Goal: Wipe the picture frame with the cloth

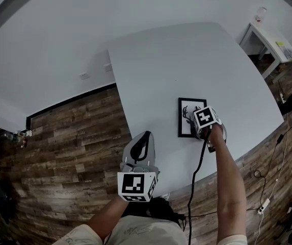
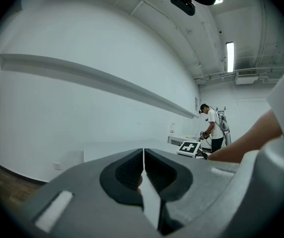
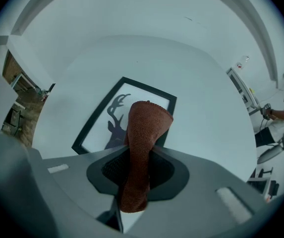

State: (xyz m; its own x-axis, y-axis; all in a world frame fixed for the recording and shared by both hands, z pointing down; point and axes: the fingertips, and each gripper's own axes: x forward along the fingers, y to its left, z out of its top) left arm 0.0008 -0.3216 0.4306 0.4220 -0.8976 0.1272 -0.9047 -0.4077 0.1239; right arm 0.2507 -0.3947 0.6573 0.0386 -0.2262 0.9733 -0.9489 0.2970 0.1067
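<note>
A black picture frame (image 1: 185, 117) with a deer silhouette lies flat on the white table (image 1: 186, 60), near its front edge. My right gripper (image 1: 201, 125) hovers over the frame's right part, shut on a rust-brown cloth (image 3: 146, 128). In the right gripper view the cloth sticks up out of the right gripper (image 3: 141, 170) and hangs over the picture frame (image 3: 146, 87), hiding part of the deer. Off the table's left front edge, my left gripper (image 1: 141, 146) is held with jaws pressed together and nothing in them; the left gripper (image 2: 143, 157) points at the wall.
A black cable (image 1: 192, 188) runs from the right gripper down past the table's front edge. A small white side table (image 1: 269, 39) stands at the far right. Wooden floor (image 1: 69, 137) lies to the left. Another person (image 2: 212, 130) stands far off.
</note>
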